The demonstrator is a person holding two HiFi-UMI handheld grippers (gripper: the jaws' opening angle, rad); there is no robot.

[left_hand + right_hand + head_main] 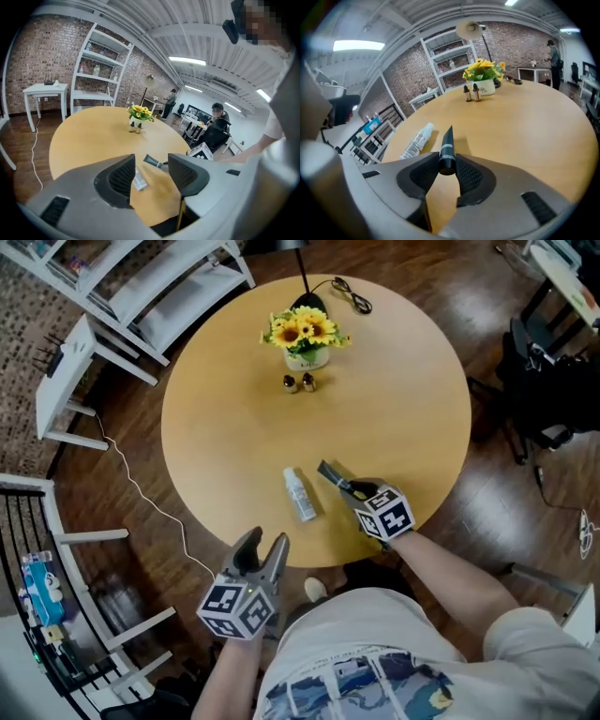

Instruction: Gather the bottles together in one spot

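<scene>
With the right tool [443, 160] clamped on the slim black tapered bottle [447, 140], seemingly squarely, lift it level; left tool [151, 171] gapes empty.

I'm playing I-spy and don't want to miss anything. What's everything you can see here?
table: one, light wood, round, middle
sunflower pot: one, yellow flowers, white pot, table's far side
small bottles: two, dark, before the sunflower pot
clear bottle: one, whitish, lying near table's near edge
dark tube: one, black, between the right gripper's jaws
shelf unit: one, white, upper left floor
left gripper: one, grey, open, empty, table's near edge
right gripper: one, grey, shut on the dark tube
</scene>
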